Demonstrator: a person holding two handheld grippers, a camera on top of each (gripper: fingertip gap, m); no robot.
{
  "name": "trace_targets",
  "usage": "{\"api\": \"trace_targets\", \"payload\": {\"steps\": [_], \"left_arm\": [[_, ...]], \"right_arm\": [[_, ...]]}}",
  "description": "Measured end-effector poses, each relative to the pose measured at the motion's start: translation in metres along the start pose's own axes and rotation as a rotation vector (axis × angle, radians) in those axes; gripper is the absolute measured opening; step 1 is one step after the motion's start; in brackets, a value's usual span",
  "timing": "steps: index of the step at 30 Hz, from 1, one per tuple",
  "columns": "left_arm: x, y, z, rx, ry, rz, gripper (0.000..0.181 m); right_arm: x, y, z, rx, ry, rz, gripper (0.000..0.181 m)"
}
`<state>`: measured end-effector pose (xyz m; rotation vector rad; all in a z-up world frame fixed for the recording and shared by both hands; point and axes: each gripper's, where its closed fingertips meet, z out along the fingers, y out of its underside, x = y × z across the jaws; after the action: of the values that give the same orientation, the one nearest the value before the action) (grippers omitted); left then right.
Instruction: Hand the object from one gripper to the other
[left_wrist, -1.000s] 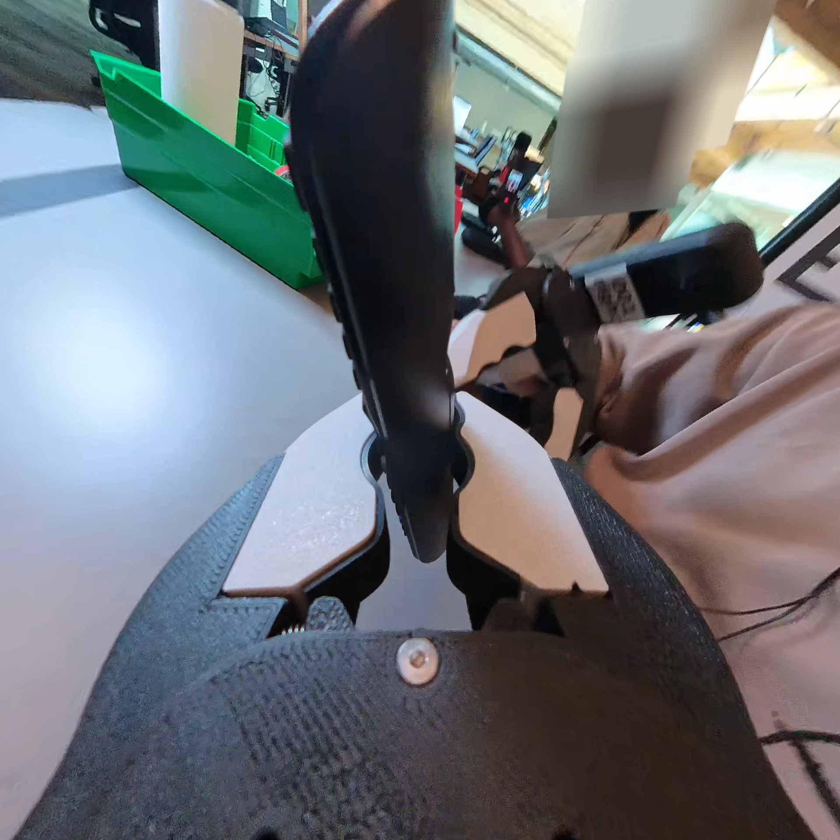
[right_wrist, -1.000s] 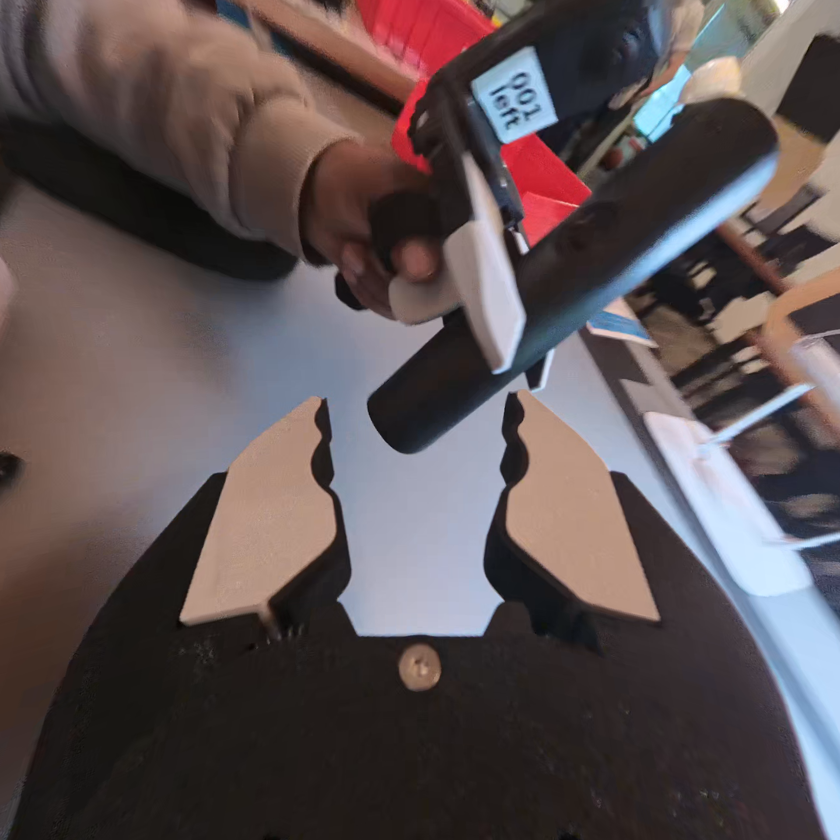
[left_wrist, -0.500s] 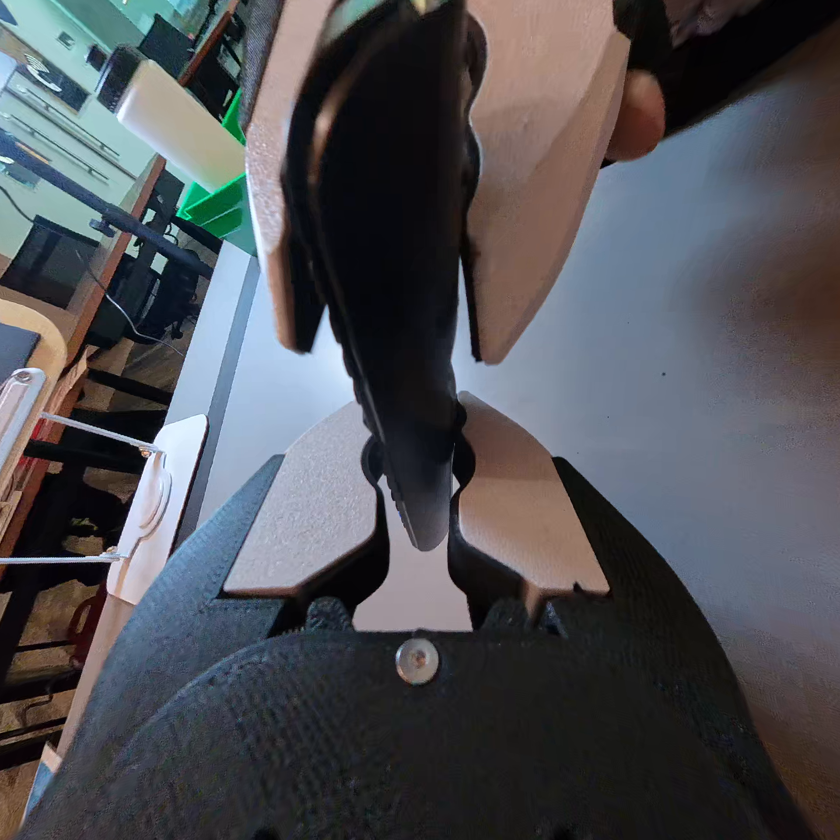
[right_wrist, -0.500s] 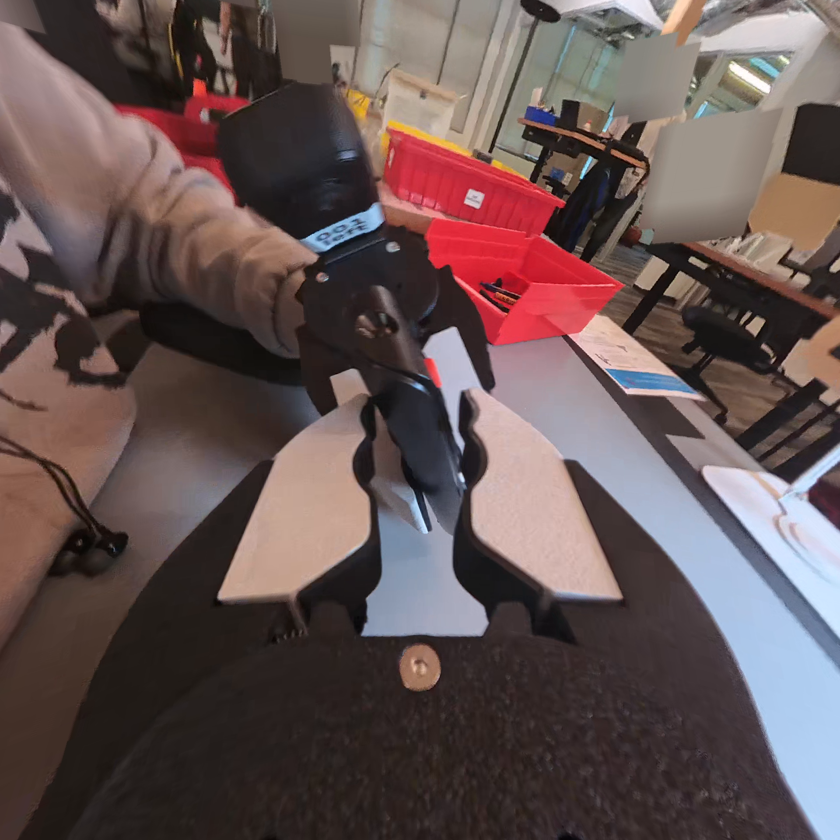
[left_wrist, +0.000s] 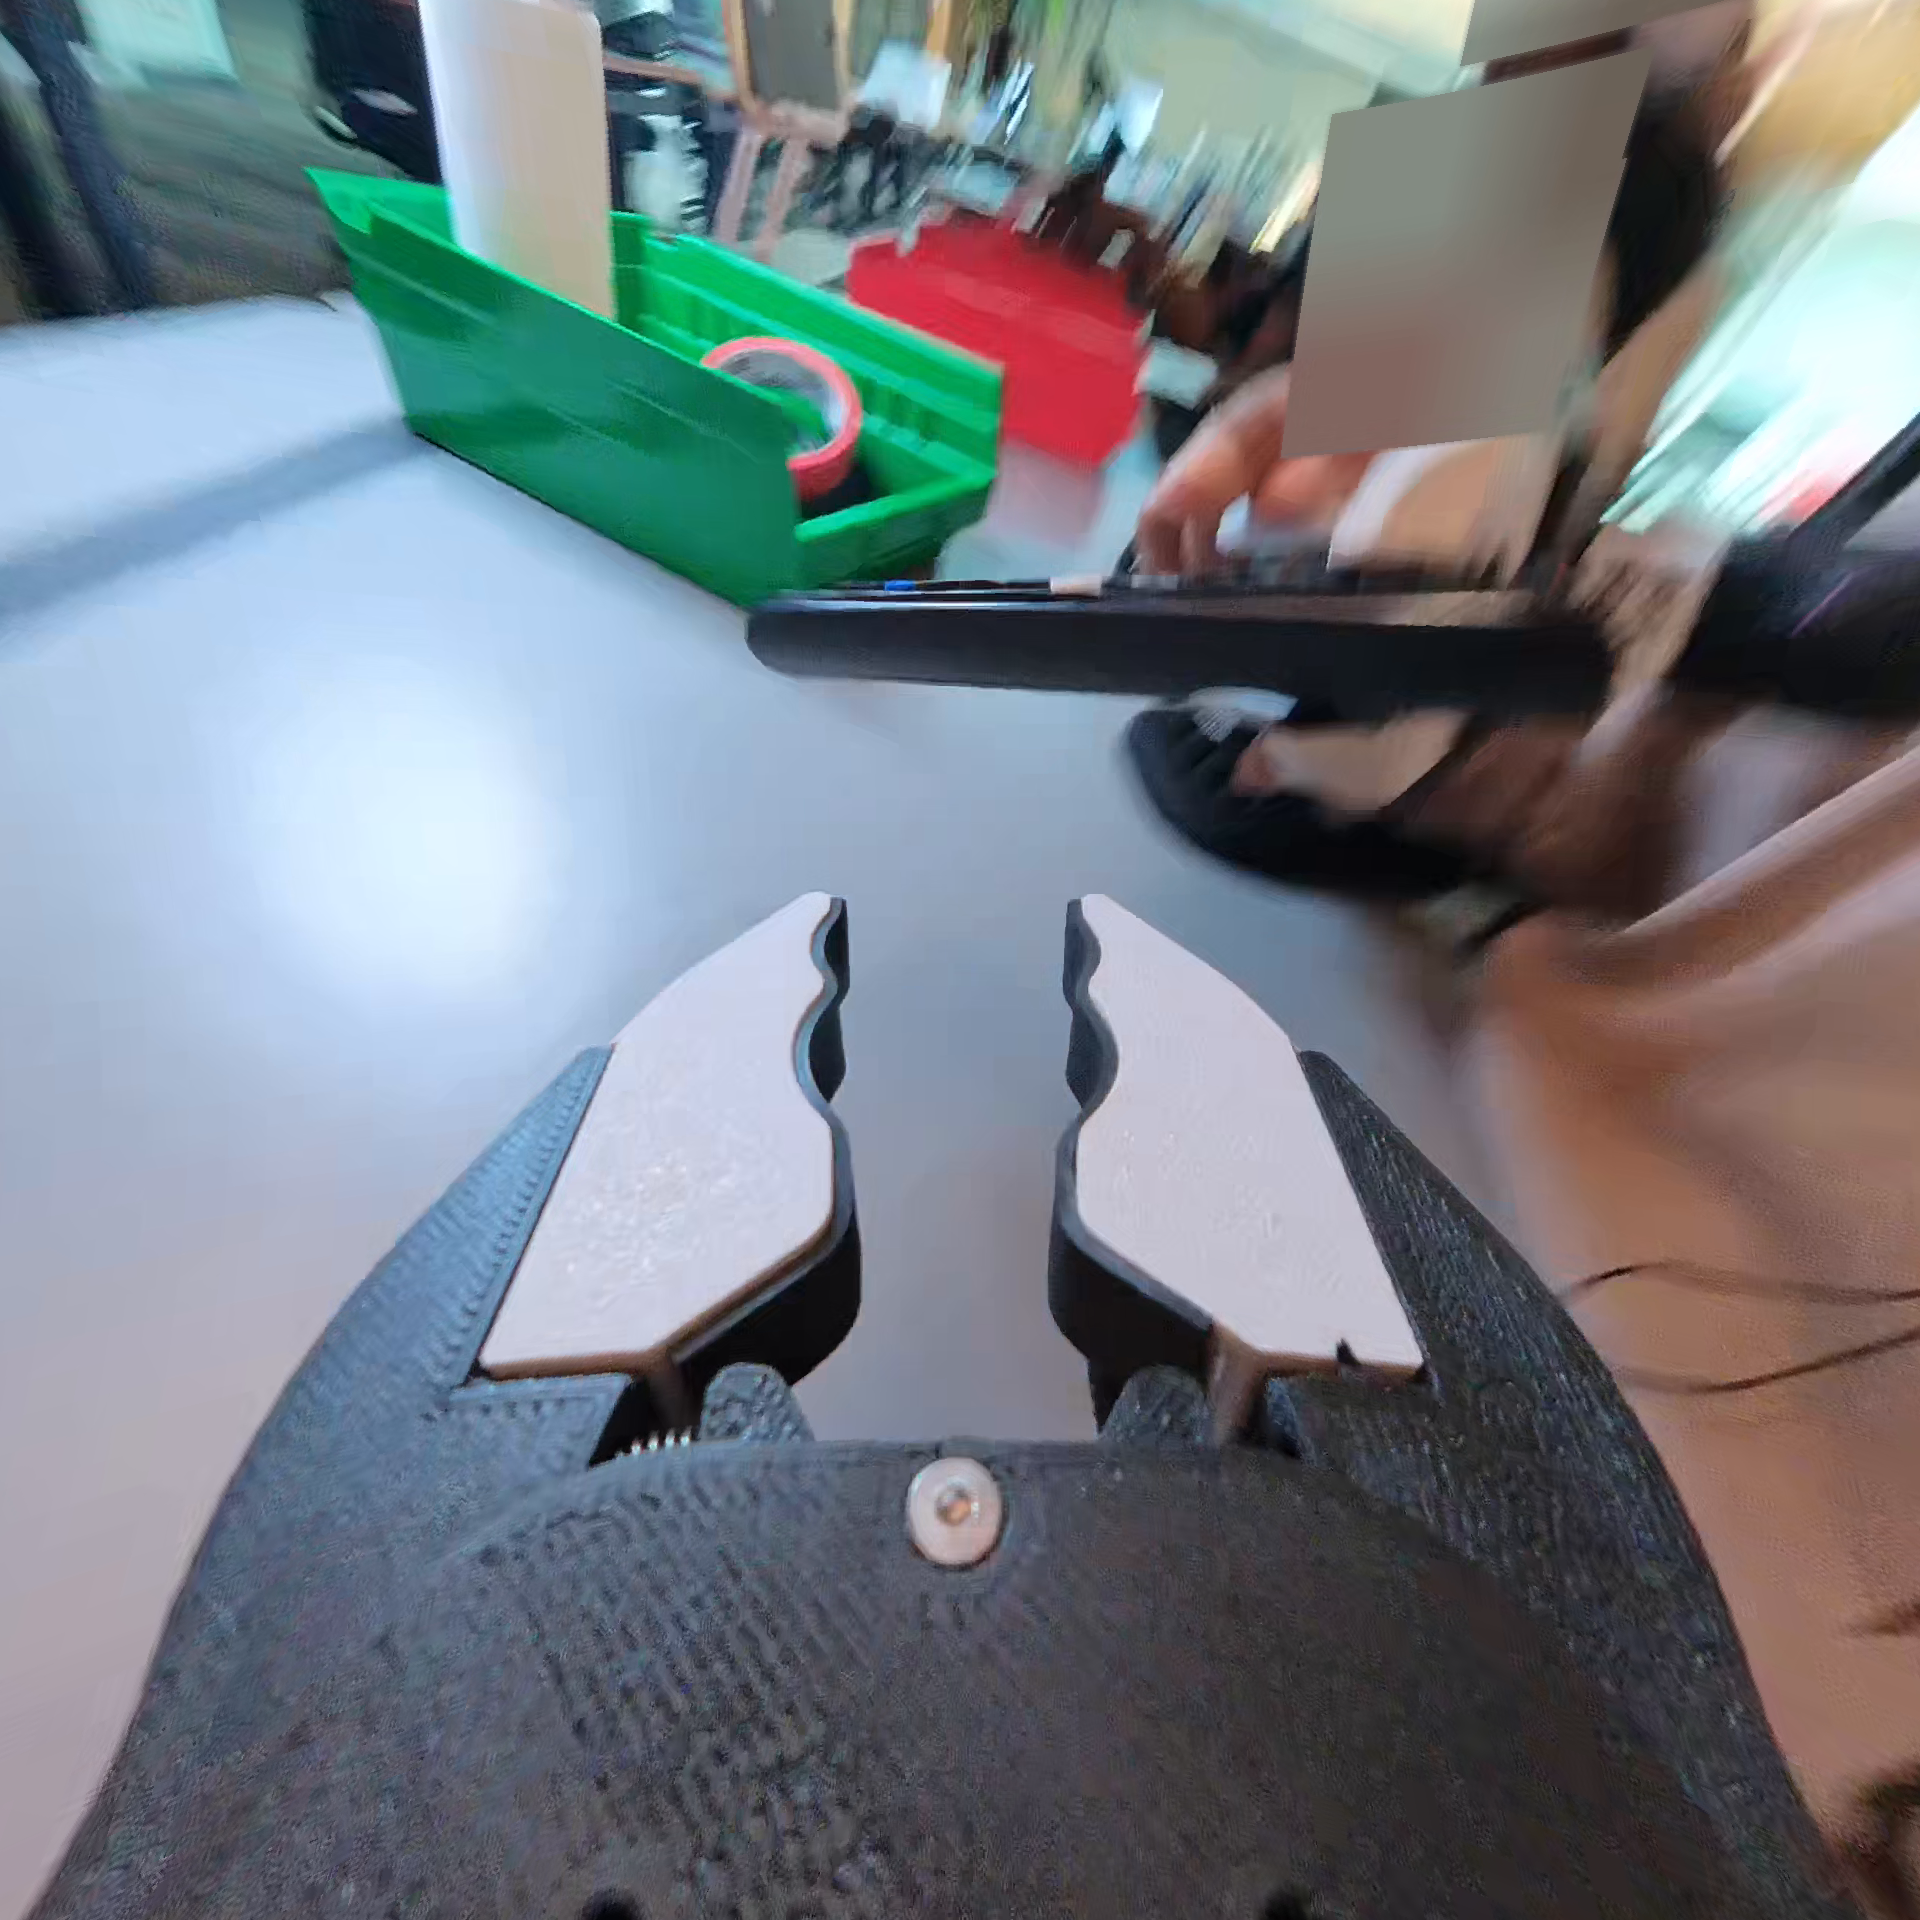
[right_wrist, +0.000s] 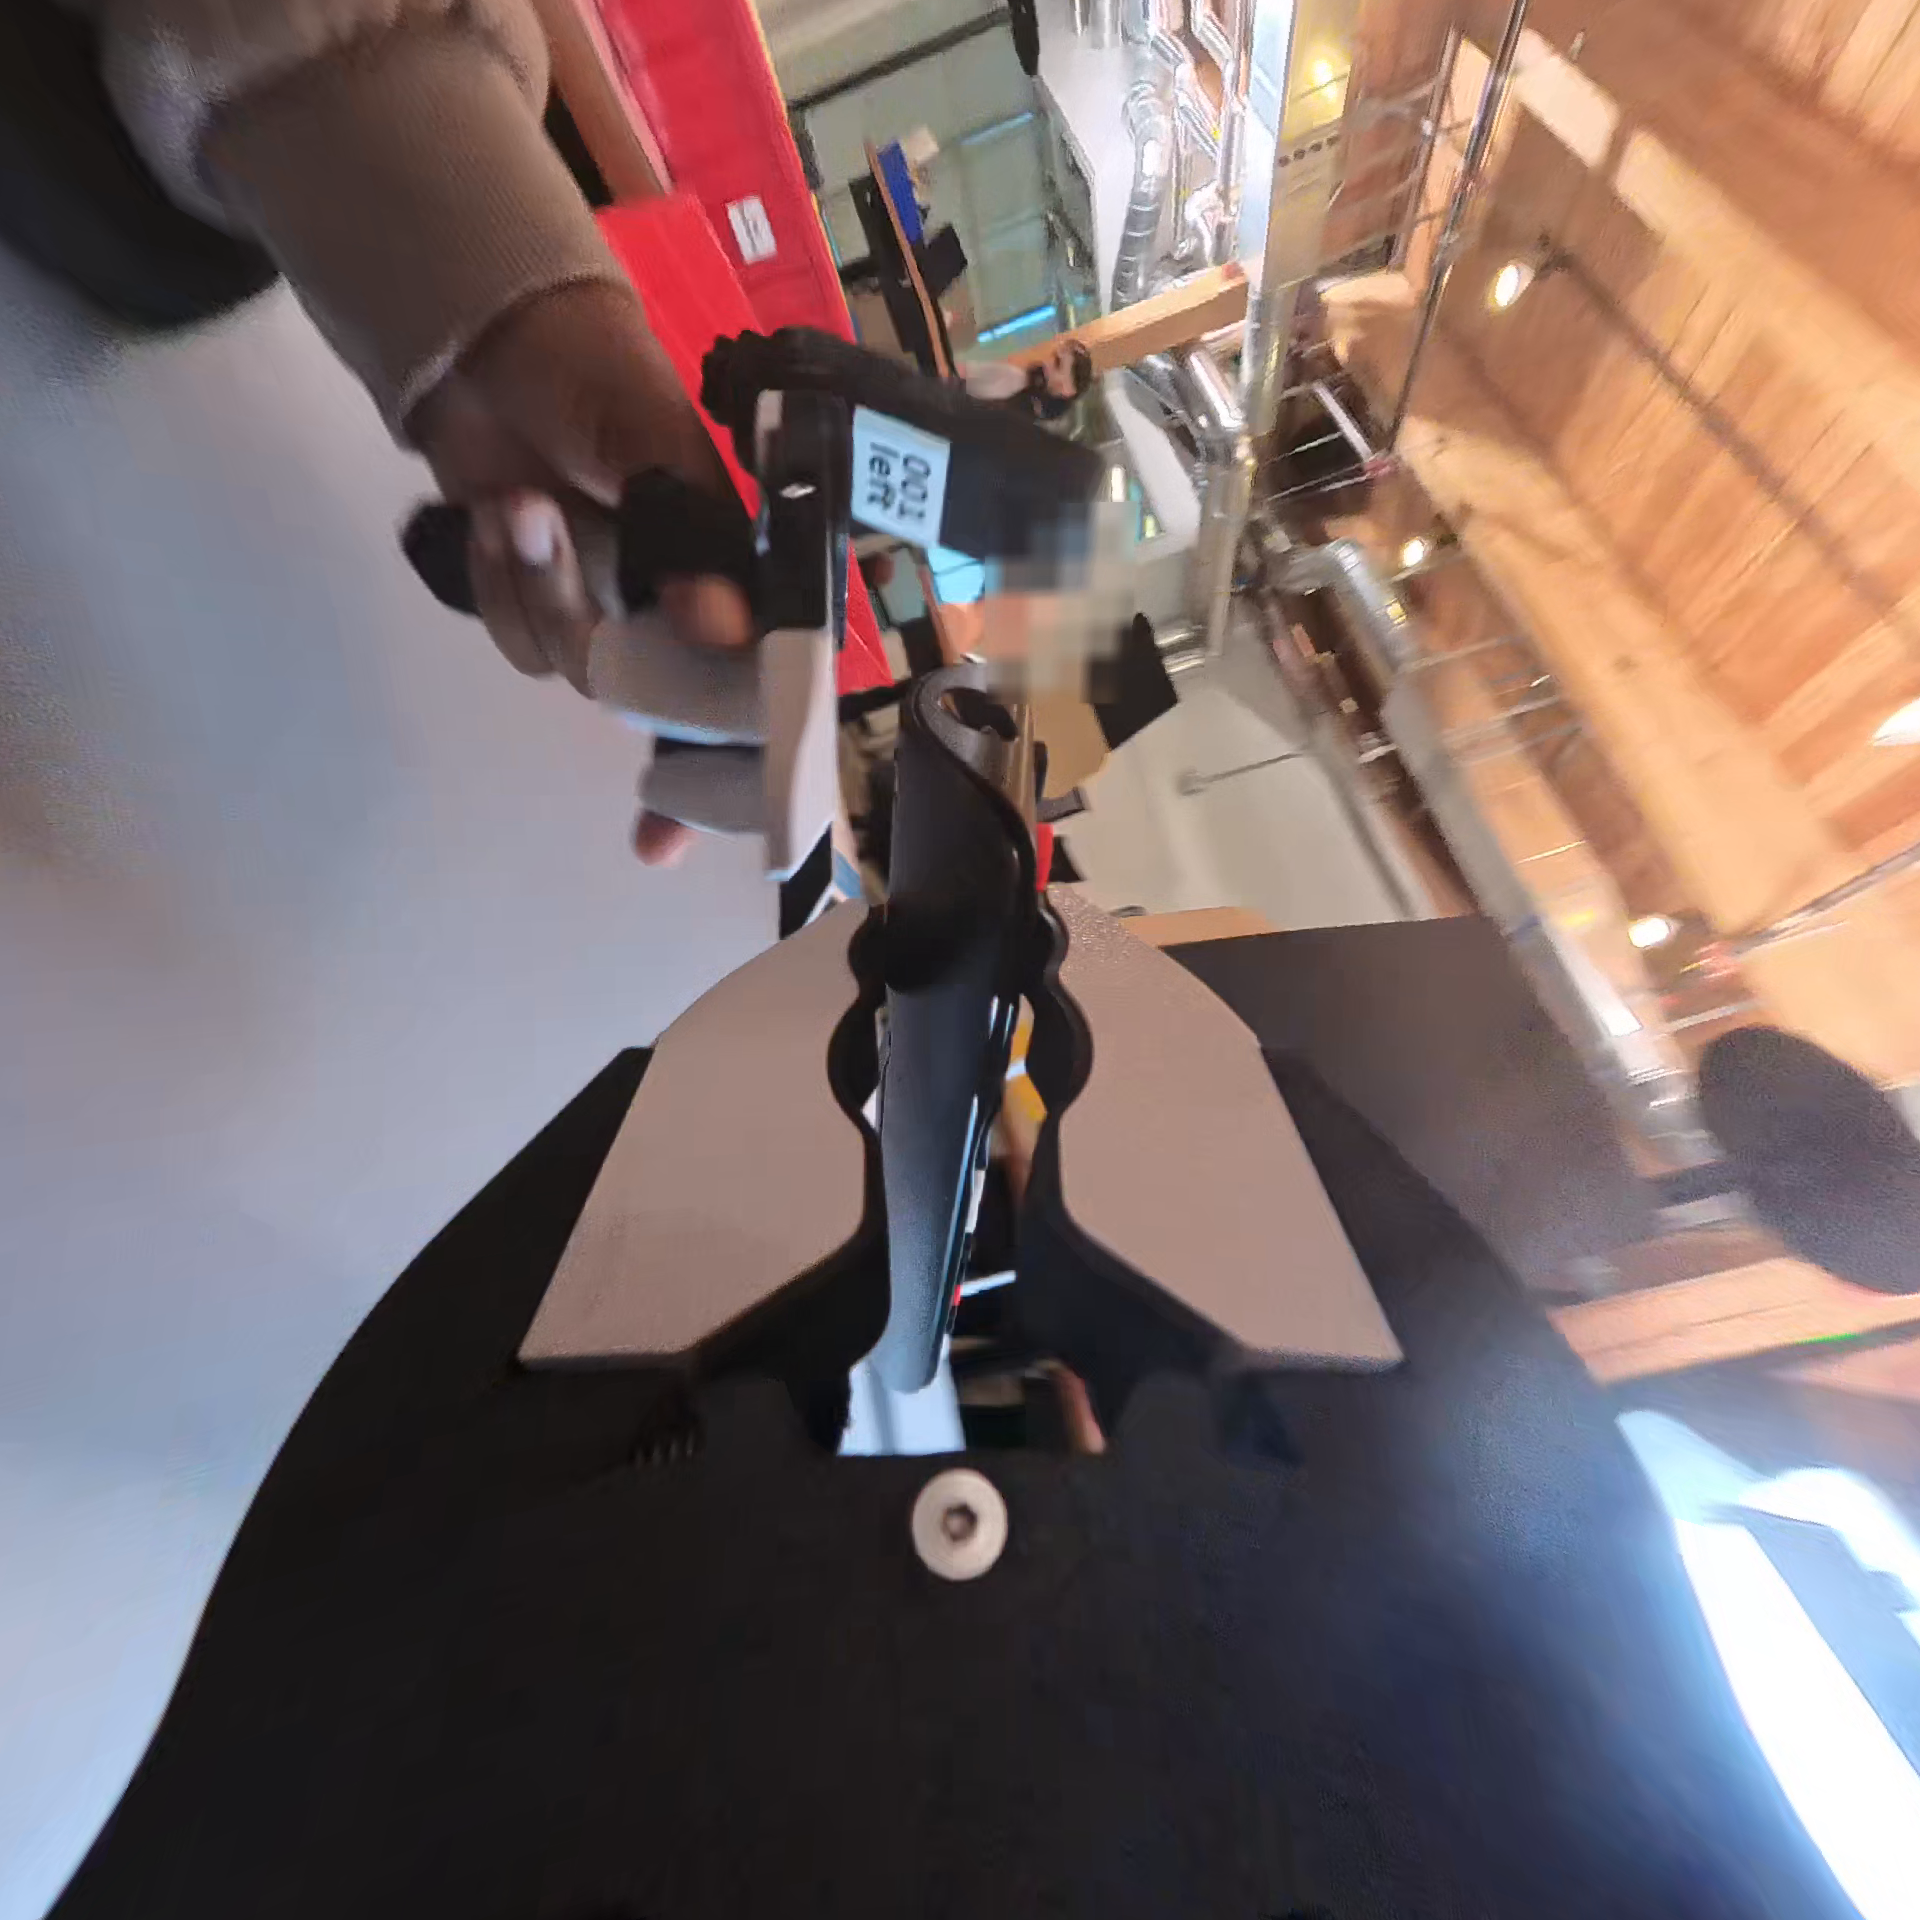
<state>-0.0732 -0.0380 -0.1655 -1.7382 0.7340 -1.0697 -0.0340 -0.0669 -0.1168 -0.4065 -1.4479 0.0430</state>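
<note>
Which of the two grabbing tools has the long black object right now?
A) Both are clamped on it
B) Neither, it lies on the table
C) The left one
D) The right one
D: in the right wrist view the right hand-held gripper is shut on the long black object, while the left hand-held gripper in its own view stands open with nothing between its fingers.

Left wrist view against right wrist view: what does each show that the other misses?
Only the left wrist view shows the green bin with a red tape roll and a white roll, and the left gripper with its jaws apart and empty. Only the right wrist view shows the right gripper shut on the black object, and wooden ceiling beams. Both show the black object, grey table and beige sleeve.
</note>
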Motion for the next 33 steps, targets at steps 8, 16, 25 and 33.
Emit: {"api": "trace_targets", "payload": {"steps": [8, 16, 25, 33], "left_arm": [[0.031, 0.0, 0.028, 0.159, 0.532, -0.844, 0.045], [0.022, -0.025, 0.004, 0.233, 0.379, -0.554, 0.029], [0.039, -0.059, -0.023, 0.443, 0.356, -0.248, 0.023], [0.06, -0.06, -0.006, 0.511, 0.334, -0.133, 0.024]], "right_arm": [[-0.062, -0.023, 0.013, 0.056, -0.136, -0.332, 0.024], [-0.046, -0.052, 0.003, 0.163, -0.194, 0.119, 0.049], [-0.009, -0.005, 0.013, 0.207, -0.374, 1.351, 0.063], [-0.06, -0.039, 0.036, 0.164, -0.565, 1.637, 0.029]]}}
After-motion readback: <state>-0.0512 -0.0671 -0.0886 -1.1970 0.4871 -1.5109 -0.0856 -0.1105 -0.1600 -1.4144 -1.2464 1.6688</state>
